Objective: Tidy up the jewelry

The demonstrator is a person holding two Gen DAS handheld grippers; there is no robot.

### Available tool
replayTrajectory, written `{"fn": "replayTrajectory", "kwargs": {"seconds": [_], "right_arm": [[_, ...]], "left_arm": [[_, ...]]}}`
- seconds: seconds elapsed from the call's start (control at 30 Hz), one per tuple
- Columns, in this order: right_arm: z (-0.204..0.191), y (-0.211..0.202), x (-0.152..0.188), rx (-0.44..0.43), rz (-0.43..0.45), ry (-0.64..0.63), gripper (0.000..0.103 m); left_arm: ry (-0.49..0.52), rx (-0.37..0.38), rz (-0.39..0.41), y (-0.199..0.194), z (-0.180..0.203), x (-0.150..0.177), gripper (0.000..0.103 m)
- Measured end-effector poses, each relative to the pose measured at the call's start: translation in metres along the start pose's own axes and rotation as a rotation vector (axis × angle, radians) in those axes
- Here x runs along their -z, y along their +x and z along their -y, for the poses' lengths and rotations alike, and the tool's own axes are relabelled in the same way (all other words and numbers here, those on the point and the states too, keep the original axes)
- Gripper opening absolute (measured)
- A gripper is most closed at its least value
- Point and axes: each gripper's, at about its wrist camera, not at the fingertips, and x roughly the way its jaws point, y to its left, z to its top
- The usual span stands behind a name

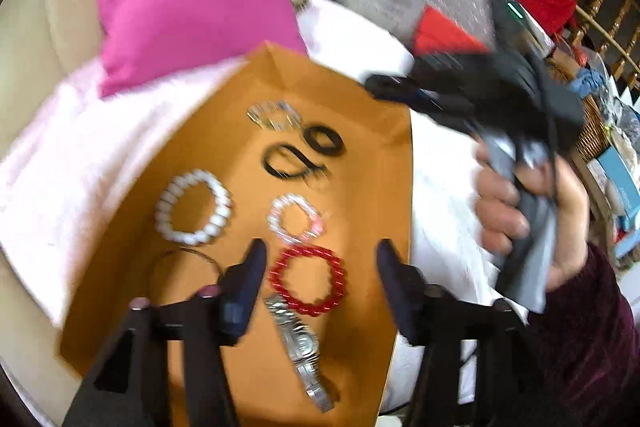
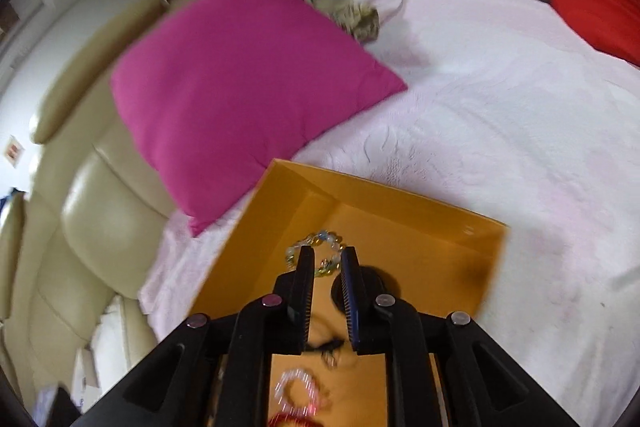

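Two grippers hang over the orange box [image 1: 352, 99] on the pink-white bedspread [image 2: 480, 107], and what matters to me is which one sits closer to which piece. My left gripper [image 1: 320, 259] has its jaws spread with nothing between the pads; the red beaded bracelet [image 1: 307, 279] lies flat on the box floor directly between and just below its fingertips. The silver watch [image 1: 300, 343] runs lengthwise back under the gripper, nearer the camera, just beside the bracelet. My right gripper [image 2: 327, 259] shows a narrow gap with no item pinched, and it is aimed at the far end of the box, over the clear glass-bead bracelet [image 2: 316, 247] and the black hair ties [image 2: 368, 283]. I judge the left better placed for the red bracelet.
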Motion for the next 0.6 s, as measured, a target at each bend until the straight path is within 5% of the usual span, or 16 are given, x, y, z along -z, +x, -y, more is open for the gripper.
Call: {"fn": "replayTrajectory", "kwargs": {"seconds": [0.13, 0.23, 0.33, 0.37, 0.6], "right_arm": [[-0.013, -0.054, 0.025, 0.019, -0.001, -0.118, 0.016], [-0.025, -0.093, 0.045, 0.047, 0.008, -0.190, 0.016], [-0.035, -0.122, 0.066, 0.070, -0.003, -0.233, 0.044], [-0.042, -0.134, 0.075, 0.095, -0.003, -0.261, 0.064], [-0.073, -0.191, 0.123, 0.237, 0.026, -0.391, 0.068]], "left_arm": [[0.016, -0.110, 0.091, -0.045, 0.006, 0.003, 0.070], [0.030, -0.274, 0.184, -0.085, 0.019, 0.004, 0.081], [0.094, -0.445, 0.249, -0.114, 0.038, 0.009, 0.081], [0.117, -0.499, 0.269, -0.124, 0.045, 0.009, 0.083], [0.159, -0.628, 0.372, -0.173, 0.076, 0.016, 0.088]]}}
